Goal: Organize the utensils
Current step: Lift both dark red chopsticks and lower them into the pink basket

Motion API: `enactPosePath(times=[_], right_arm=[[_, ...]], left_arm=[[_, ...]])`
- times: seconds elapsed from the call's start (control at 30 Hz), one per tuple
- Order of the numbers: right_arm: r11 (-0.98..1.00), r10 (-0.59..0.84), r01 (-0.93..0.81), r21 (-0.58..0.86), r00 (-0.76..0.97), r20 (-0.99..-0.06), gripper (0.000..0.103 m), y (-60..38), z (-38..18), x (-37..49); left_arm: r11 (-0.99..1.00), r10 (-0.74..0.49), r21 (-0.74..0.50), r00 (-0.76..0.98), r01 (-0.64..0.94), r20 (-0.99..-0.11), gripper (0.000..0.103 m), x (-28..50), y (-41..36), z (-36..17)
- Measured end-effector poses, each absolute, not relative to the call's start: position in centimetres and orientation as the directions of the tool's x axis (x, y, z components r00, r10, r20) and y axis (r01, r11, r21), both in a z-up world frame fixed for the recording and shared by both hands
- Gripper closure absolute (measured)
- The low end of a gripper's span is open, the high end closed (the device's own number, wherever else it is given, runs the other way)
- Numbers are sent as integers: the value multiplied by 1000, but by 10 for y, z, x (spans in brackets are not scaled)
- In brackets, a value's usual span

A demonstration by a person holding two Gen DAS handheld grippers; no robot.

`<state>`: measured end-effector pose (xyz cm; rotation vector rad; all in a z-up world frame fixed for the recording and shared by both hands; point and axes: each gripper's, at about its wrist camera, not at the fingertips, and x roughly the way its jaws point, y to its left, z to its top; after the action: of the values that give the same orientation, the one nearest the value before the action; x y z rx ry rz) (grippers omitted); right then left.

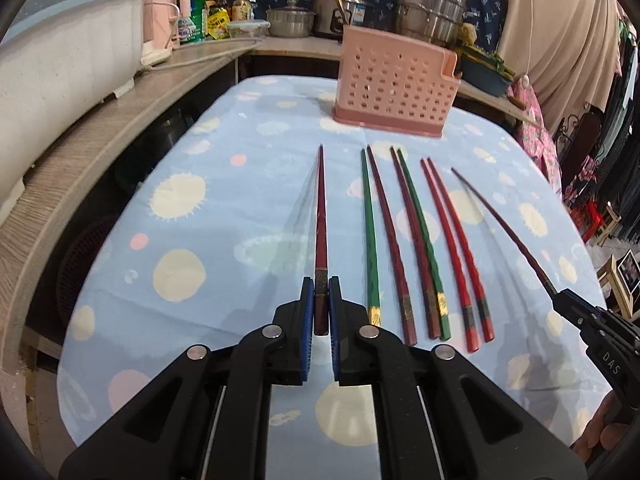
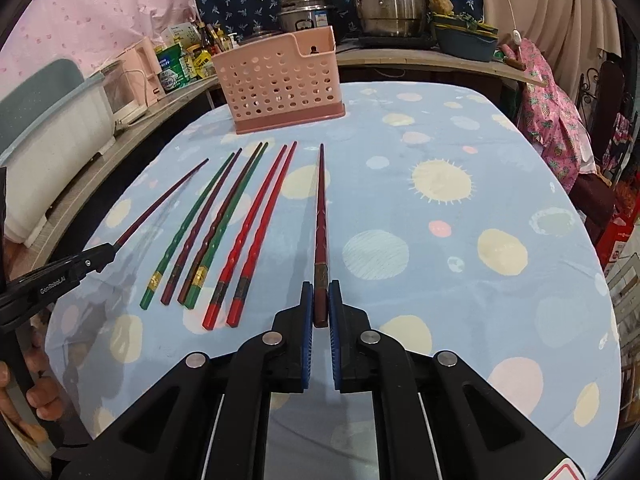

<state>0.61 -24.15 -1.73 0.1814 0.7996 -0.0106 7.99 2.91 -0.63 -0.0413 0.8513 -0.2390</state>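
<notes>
Six chopsticks [image 1: 416, 240] lie in a row mid-surface [image 2: 500, 184], tight together, no gap btwn them for a finger. Bare cloth w/ room to pass on the far right side of the surface and behind the row up to the pink basket [image 1: 394, 80], which blocks the far edge. Counter [image 1: 92, 140] w/ white tub [image 1: 60, 80] walls off the left side.

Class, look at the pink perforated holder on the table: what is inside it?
Through the notch of the pink holder, a small dark object shows in the right wrist view. Its walls hide the rest; no chopsticks protrude above the rim.
</notes>
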Motion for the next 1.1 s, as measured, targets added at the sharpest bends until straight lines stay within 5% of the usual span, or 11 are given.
enactPosePath(times=[1.1], right_arm=[[977, 76, -13, 214, 954, -290, 96, -291, 212, 137]], left_arm=[[953, -286, -189, 910, 237, -301, 96, 205, 20, 239]])
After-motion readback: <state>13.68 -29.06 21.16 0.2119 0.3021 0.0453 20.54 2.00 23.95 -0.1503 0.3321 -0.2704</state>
